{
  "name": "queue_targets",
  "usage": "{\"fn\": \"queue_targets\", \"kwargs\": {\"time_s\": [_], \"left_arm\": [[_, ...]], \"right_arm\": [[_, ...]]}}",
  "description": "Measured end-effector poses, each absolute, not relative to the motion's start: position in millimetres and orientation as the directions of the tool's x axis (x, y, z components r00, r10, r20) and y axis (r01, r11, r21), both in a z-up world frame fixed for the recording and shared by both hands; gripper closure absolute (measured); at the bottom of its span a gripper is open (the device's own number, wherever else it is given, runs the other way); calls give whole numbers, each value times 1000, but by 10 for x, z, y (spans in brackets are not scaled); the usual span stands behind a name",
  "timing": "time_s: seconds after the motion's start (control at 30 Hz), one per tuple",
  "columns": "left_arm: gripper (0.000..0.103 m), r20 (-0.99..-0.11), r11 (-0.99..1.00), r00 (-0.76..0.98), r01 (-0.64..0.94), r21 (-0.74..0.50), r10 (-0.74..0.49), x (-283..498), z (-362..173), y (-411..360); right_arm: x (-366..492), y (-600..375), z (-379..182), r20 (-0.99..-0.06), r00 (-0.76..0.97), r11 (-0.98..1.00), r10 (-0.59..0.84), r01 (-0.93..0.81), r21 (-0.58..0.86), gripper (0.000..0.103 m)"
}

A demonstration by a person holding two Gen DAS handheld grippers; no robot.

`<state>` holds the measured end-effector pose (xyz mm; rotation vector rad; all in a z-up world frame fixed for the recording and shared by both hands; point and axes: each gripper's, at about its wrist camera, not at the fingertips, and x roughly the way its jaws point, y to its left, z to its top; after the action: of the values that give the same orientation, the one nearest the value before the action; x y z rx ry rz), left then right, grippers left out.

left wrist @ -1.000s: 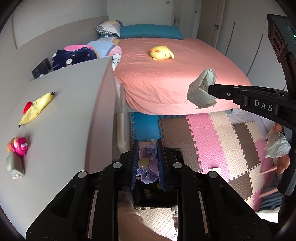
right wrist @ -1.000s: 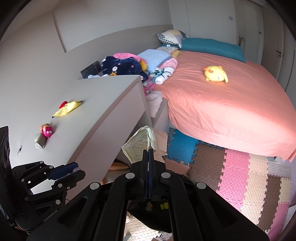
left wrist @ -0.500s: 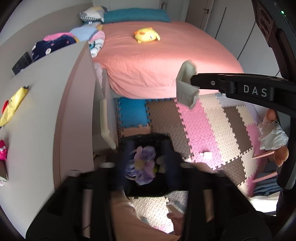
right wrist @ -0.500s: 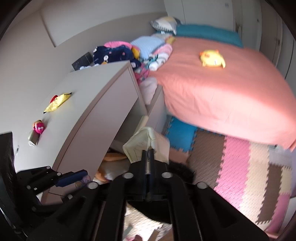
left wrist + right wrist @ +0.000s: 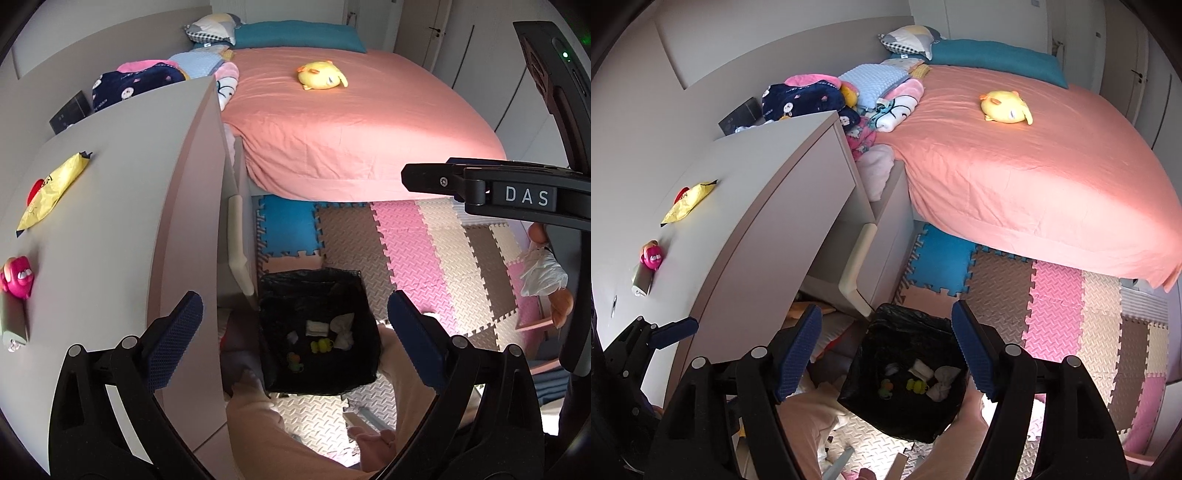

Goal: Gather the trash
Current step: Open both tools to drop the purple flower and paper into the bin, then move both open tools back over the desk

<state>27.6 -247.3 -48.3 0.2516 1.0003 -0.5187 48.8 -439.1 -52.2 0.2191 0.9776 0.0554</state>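
**Both claws spread above the bedroom bin**

We look down into a black-lined trash bin (image 5: 317, 328) that stands on the foam floor mat (image 5: 424, 254), just beside the open end of a grey desk (image 5: 122, 206). Scraps lie at its bottom: crumpled white paper (image 5: 343, 328), a folded pale piece, and small yellow and green bits. A trousered leg (image 5: 266, 435) shows below the bin, close against it.

Our left gripper (image 5: 295, 336) hangs over the bin with its jaws opening; they stand far apart and nothing is between them but the view of the bin. Our right gripper (image 5: 886, 350) hangs over the same bin, its jaws likewise opening, with nothing gripped between the blue pads (image 5: 798, 354). In the left wrist view the right gripper reaches in from the right edge, marked with white letters.

On the desk we see a yellow wrapper (image 5: 51, 192), a pink toy (image 5: 16, 277) and a small grey object next to it. Beyond stands a bed under a salmon sheet (image 5: 1034, 166), a yellow plush toy (image 5: 1006, 107) on it, folded clothes (image 5: 812, 96) piled by the desk's far end, and a teal pillow (image 5: 993, 59) at the head.
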Motion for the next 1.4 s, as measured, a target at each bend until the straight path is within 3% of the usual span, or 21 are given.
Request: {"fn": "queue_targets", "kwargs": {"time_s": [0.73, 1.4], "left_arm": [[6, -826, 910, 507, 415, -17, -247, 207, -312, -1875], [6, -809, 982, 574, 185, -23, -127, 337, -192, -824]], "right_arm": [[638, -3781, -364, -786, 573, 971, 233, -87, 224, 30], [941, -2913, -205, -764, 554, 942, 330, -249, 227, 30]]}}
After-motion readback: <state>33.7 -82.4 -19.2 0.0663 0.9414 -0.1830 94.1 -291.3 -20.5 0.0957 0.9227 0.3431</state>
